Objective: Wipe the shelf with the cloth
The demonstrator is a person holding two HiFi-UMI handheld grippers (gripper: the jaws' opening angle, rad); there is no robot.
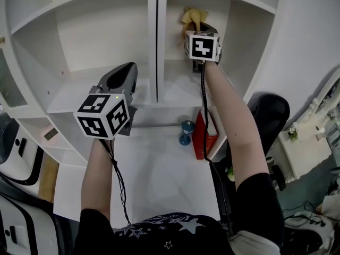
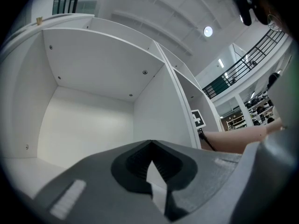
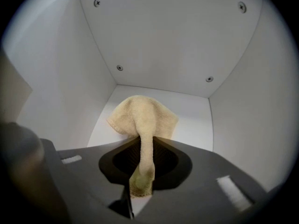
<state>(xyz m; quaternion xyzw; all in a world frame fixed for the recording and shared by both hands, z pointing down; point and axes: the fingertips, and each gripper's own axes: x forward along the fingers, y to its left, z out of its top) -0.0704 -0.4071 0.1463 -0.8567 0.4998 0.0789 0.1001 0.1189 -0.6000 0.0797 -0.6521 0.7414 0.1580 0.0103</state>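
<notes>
A pale yellow cloth (image 3: 142, 120) is pinched between the jaws of my right gripper (image 3: 142, 169), which is shut on it; the loose part spreads on the floor of the right shelf compartment (image 3: 196, 120). In the head view the cloth (image 1: 193, 18) shows beyond the right gripper (image 1: 201, 28), deep inside the right cubby. My left gripper (image 1: 121, 81) hovers at the mouth of the left cubby (image 1: 74, 92), jaws shut with nothing between them (image 2: 150, 160). The white shelf unit (image 1: 153, 52) has a vertical divider between the two cubbies.
Below the shelf board stand a small blue dumbbell-like object (image 1: 186, 132) and a red object (image 1: 202, 135). A dark chair (image 1: 270, 112) is at the right, white equipment (image 1: 21, 147) at the left. Cables run along both forearms.
</notes>
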